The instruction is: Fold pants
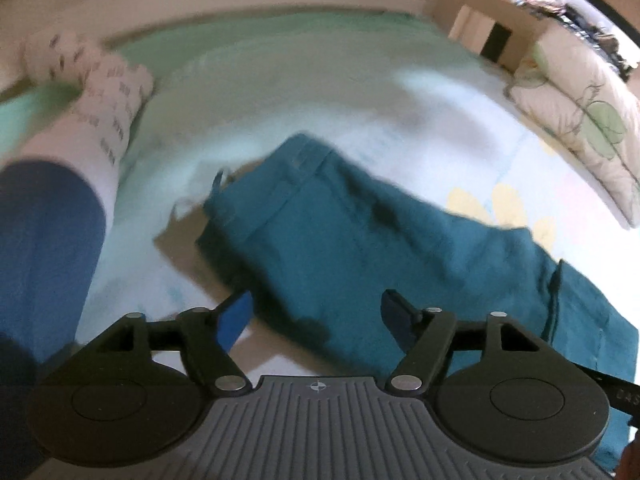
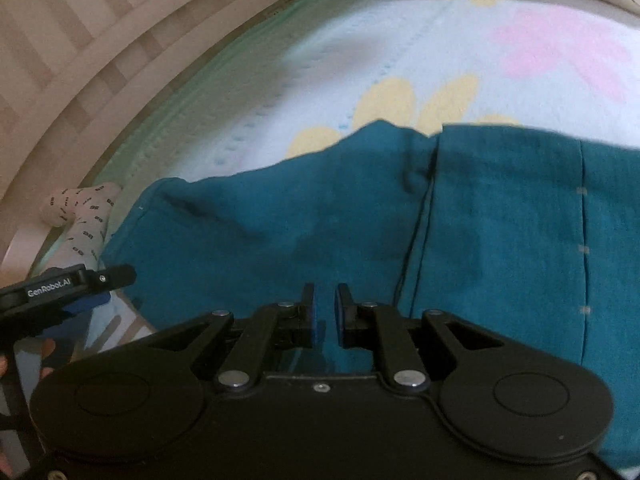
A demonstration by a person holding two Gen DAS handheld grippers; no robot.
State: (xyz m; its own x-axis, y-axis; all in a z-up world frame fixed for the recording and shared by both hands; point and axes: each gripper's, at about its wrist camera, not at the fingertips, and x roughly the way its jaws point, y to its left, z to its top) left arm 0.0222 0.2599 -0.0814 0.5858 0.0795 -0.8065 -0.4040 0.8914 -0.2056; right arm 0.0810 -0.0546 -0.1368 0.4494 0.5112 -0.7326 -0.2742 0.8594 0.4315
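The teal pants (image 1: 360, 240) lie spread on a bed blanket, with a hemmed end toward the upper left of the left wrist view. My left gripper (image 1: 316, 316) hovers over their near edge, jaws wide open and nothing pinched between them. In the right wrist view the pants (image 2: 500, 220) fill the middle, with a seam running down the cloth. My right gripper (image 2: 326, 304) hangs just above them. Its blue pads stand a narrow gap apart, and cloth shows through the gap without being clamped. The left gripper (image 2: 108, 288) pokes in at the left edge.
A person's leg in blue trousers with a white patterned sock (image 1: 100, 92) rests on the bed at left, and the sock (image 2: 80, 216) also appears in the right wrist view. A floral pillow (image 1: 580, 120) lies at right. The blanket (image 2: 360, 40) has yellow and pink flowers. A wooden bed frame (image 2: 80, 40) runs behind.
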